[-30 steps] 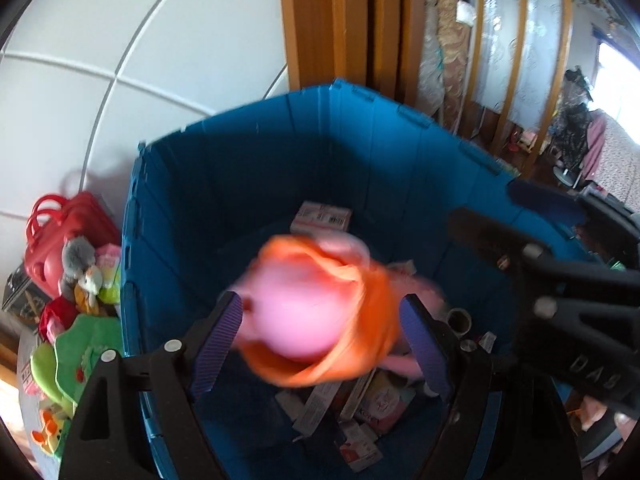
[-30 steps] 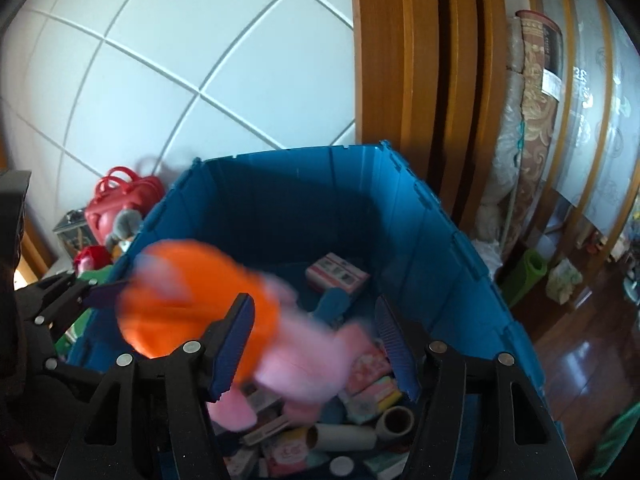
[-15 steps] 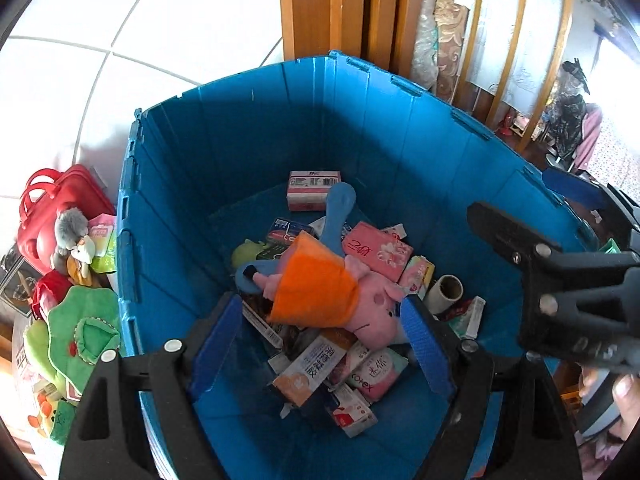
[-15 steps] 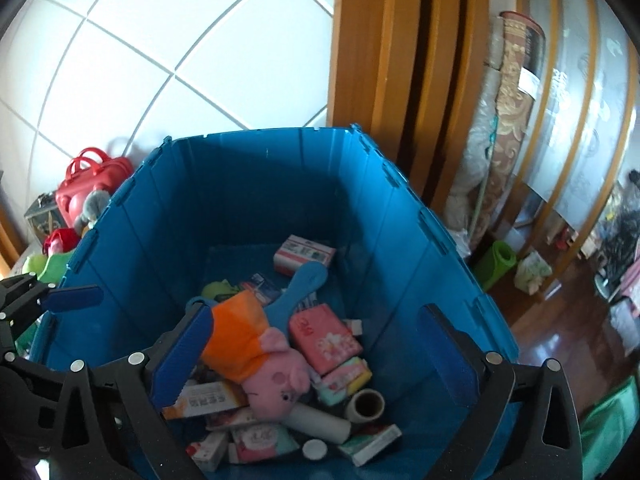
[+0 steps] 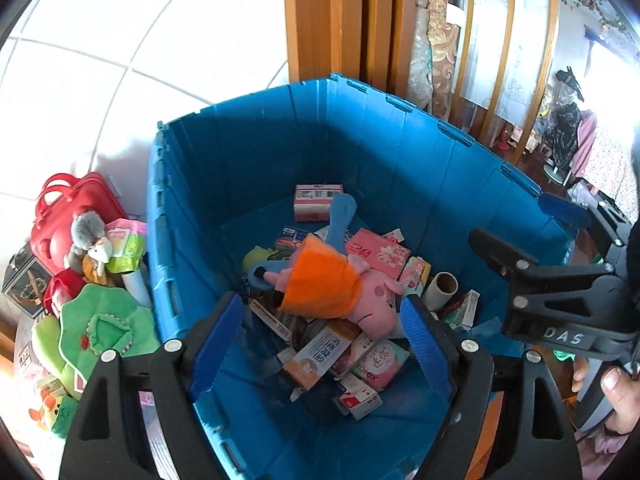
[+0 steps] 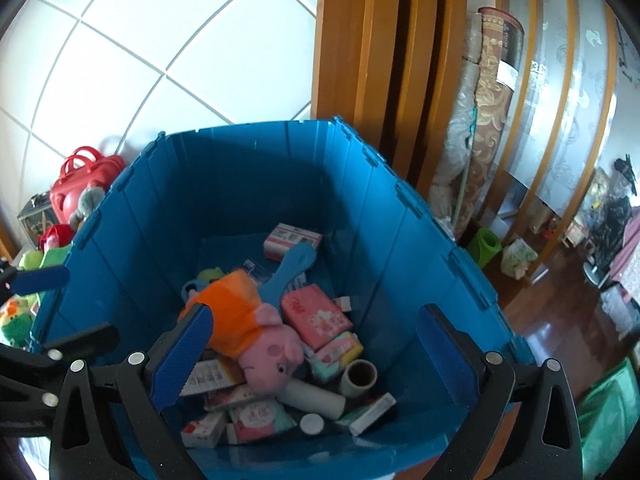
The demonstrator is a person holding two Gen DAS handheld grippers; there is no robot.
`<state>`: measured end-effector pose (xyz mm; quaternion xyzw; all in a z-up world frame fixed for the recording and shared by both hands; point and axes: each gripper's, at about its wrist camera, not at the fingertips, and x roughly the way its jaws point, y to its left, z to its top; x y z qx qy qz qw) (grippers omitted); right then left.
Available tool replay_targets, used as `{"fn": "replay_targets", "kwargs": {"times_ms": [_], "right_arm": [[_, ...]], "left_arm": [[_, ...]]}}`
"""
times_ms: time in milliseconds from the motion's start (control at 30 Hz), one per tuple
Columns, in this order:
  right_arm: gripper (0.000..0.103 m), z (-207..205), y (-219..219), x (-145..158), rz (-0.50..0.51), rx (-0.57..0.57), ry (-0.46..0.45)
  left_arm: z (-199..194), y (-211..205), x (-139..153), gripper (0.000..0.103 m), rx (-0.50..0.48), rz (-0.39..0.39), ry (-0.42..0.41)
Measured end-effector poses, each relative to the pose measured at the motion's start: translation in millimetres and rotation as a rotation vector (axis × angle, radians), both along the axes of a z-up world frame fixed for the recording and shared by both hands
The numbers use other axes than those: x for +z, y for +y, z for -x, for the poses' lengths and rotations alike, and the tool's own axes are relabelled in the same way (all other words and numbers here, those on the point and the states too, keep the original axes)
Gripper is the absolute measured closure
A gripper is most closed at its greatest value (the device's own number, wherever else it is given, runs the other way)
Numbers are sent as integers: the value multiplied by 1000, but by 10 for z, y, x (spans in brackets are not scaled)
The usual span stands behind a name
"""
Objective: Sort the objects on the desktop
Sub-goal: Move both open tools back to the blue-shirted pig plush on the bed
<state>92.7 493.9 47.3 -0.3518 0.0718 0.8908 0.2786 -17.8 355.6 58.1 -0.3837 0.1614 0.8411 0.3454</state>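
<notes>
Pig toy: the pink pig toy (image 5: 362,288) in its orange dress lies on its side on top of the heap in the blue bin (image 5: 192,208), near the middle, head toward the near right; in the right wrist view it is the same pig toy (image 6: 256,336), resting on boxes.
Left claw: the left gripper (image 5: 322,330) hangs over the near edge of the bin, jaws spread wide with nothing between them.
Right claw: the right gripper (image 6: 316,350) also hovers above the near rim, jaws wide apart and holding nothing; its body shows at the right edge of the left view.
Stage: judging by this, the toy is already sorted into the bin and both claws are free for the next item.
Risk: the toy sits loosely on a slanted pile of packets, so another drop could roll it or bury smaller things; the two claws are close together and could knock if both swing out at once.
Around the toy: a blue paddle-shaped thing (image 6: 290,270) lies just behind it, a pink tissue pack (image 6: 316,316) beside it to the right, a cardboard tube (image 6: 360,376) nearer, a white-and-red box (image 5: 318,196) at the far end.
Outside: left of the bin are a red bag (image 5: 68,208), a grey plush (image 5: 86,228) and a green plush (image 5: 100,332), crowded against its wall.
In the way: the tall bin walls block any low sideways path toward those toys.
</notes>
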Motion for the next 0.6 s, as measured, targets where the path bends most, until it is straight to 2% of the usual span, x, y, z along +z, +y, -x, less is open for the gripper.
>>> {"fn": "replay_targets", "kwargs": {"times_ms": [100,300,433,500,600], "right_arm": [[0,-5,-96,-10,-8,8,-5],[0,1,-453,87,-26,55,46],[0,66,-816,167,-23,121,118],[0,103,-971,207,-22,156,158],[0,188,-1257,277,-24,212,223]], "left_arm": [[-44,-158,63,22,19,-25,24],[-118,-586,202,22,74,-69,99],[-147,-1011,255,22,127,-132,136],[-157,-1241,264,22,152,-146,179],[-113,-1589,231,22,197,-160,203]]}}
